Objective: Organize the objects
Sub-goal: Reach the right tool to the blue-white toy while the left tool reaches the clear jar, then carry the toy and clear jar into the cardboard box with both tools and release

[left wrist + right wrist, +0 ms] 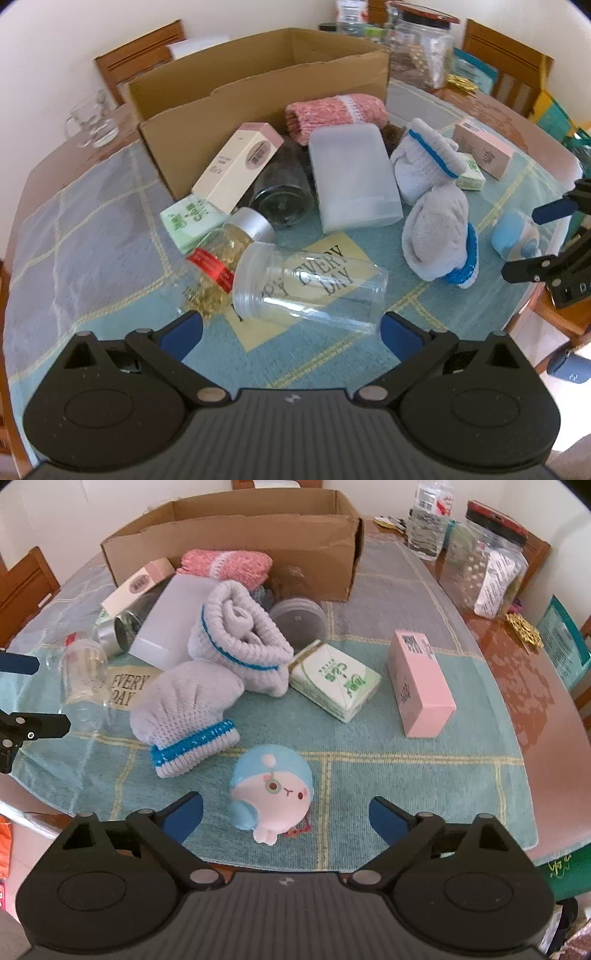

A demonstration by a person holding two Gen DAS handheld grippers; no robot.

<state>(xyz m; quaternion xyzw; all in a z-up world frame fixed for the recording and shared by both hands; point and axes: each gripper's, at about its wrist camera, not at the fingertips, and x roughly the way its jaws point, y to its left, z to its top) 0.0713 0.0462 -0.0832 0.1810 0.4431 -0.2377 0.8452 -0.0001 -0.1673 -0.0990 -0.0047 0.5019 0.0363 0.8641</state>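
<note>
My left gripper (pixel 291 334) is open, its blue pads on either side of a clear plastic jar (pixel 310 288) that lies on its side just ahead. My right gripper (pixel 286 818) is open too, with a blue and pink toy figure (pixel 273 794) sitting between and just beyond its fingertips. An open cardboard box (pixel 258 92) stands at the back. In front of it lie a pink knit piece (pixel 336 110), a frosted plastic case (pixel 351 173), two grey knit socks (pixel 439 236), cream boxes (pixel 236 166), green tissue packs (pixel 184 221) and a dark jar (pixel 280 192).
A teal checked cloth (pixel 406 775) covers the round wooden table (pixel 535 701). A pink box (pixel 421 686) and a green tissue pack (pixel 332 683) lie right of the socks. Glass mugs (pixel 92 118) stand far left; bottles and large jars (pixel 480 561) stand far right. Chairs ring the table.
</note>
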